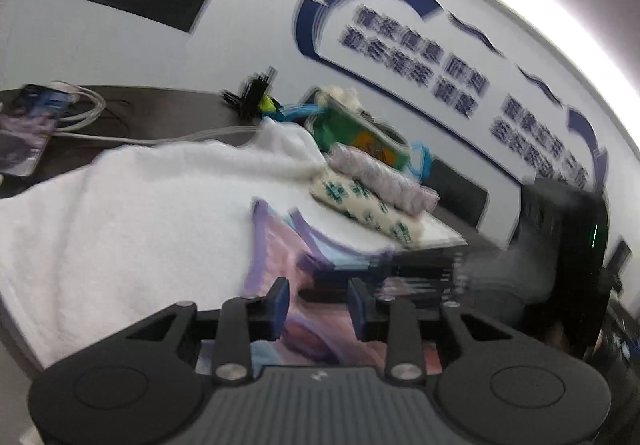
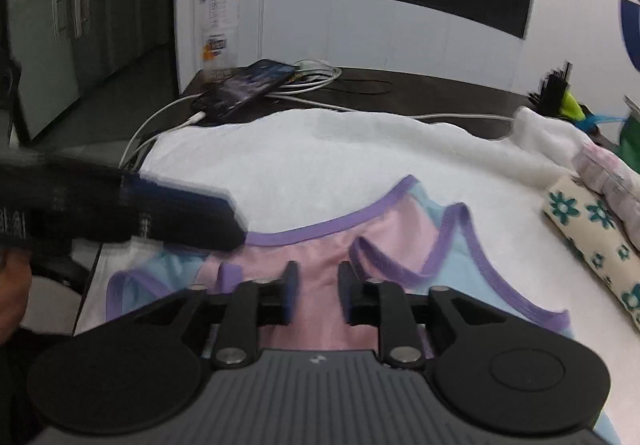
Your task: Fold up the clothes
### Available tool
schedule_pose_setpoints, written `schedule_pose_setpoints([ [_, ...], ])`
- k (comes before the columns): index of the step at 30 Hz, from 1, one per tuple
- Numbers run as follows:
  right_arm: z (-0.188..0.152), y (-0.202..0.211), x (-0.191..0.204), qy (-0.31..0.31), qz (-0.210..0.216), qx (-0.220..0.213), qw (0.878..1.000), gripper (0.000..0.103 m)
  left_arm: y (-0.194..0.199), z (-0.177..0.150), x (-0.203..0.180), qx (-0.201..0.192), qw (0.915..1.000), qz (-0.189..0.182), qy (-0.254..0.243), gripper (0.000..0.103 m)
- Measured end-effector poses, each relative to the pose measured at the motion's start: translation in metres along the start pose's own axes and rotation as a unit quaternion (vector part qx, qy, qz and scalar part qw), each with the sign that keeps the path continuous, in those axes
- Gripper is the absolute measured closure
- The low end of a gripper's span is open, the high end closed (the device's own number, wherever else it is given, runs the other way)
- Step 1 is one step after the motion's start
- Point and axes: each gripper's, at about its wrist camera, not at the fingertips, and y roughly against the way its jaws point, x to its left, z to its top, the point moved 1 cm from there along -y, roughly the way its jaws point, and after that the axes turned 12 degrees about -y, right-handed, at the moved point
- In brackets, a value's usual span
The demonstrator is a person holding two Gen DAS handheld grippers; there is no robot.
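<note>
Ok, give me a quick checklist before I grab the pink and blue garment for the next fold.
1. Right gripper open, nothing pinched: ok.
2. Left gripper open, nothing pinched: ok.
3. Pink and blue garment lying on the white towel: ok.
4. Garment smooth: not ok, purple trim is bunched near the right gripper.
5. Folded pieces apart from the garment: ok.
6. Phone and cable off the towel: cannot tell.

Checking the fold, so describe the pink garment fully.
The pink garment is a small, thin-looking piece with pale blue side panels and purple binding along its curved edges. It lies loosely flat, partly folded over itself, on the white towel. Both grippers' jaws stand open over it; contact cannot be told.
</note>
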Motion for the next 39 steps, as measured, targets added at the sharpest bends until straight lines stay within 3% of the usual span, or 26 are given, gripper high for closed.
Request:
schedule_pose_setpoints([
  [4, 0.009, 0.025, -0.021, -0.055, -0.006, -0.033, 0.998, 0.078, -0.013, -0.001, -0.012, 0.029, 0.9986, -0.023, -0.037, 0.074],
  [9, 0.004, -0.012, -0.018, -0.070, -0.043, 0.013, 0.997, 0.081, -0.029, -0.009, -0.016, 0.076, 0.9948, 0.004, -0.067, 0.082],
  [12, 0.008, -0.009, -0.018, -0.086, -0.071, -0.012, 0.994, 0.080, -0.025, -0.011, -0.015, 0.077, 0.9943, 0.003, -0.074, 0.084],
  [16, 0.010, 0.039, -0.028, -0.106, -0.134, -0.064, 0.983, 0.078, -0.015, -0.005, -0.009, 0.065, 0.9957, -0.024, -0.062, 0.082],
  [18, -0.001, 0.085, -0.029, -0.118, -0.168, -0.088, 0.975, 0.076, -0.005, 0.000, -0.009, 0.047, 0.9934, -0.068, -0.080, 0.076],
  [20, -0.021, 0.133, -0.025, -0.126, -0.201, -0.111, 0.965, 0.061, 0.005, 0.001, -0.014, 0.043, 0.9833, -0.133, -0.116, 0.065],
  [23, -0.076, 0.206, -0.011, -0.155, -0.264, -0.135, 0.943, 0.058, 0.011, -0.006, -0.026, 0.076, 0.9556, -0.245, -0.146, 0.065],
  [26, -0.138, 0.244, 0.004, -0.222, -0.304, -0.120, 0.919, 0.059, 0.008, -0.016, -0.036, 0.122, 0.9405, -0.276, -0.156, 0.068],
  [29, -0.188, 0.254, 0.023, -0.267, -0.319, -0.109, 0.903, 0.059, 0.007, -0.020, -0.041, 0.147, 0.9352, -0.278, -0.163, 0.069],
  [31, -0.205, 0.253, 0.035, -0.283, -0.297, -0.121, 0.904, 0.059, 0.009, -0.021, -0.043, 0.152, 0.9368, -0.270, -0.163, 0.070],
  [36, -0.207, 0.235, 0.046, -0.257, -0.242, -0.122, 0.927, 0.063, 0.015, -0.026, -0.047, 0.159, 0.9461, -0.239, -0.151, 0.093],
  [38, -0.205, 0.226, 0.045, -0.243, -0.227, -0.116, 0.936, 0.084, 0.018, -0.028, -0.047, 0.157, 0.9483, -0.236, -0.143, 0.097],
  [39, -0.205, 0.223, 0.046, -0.234, -0.225, -0.117, 0.939, 0.090, 0.020, -0.029, -0.047, 0.156, 0.9492, -0.234, -0.140, 0.097],
])
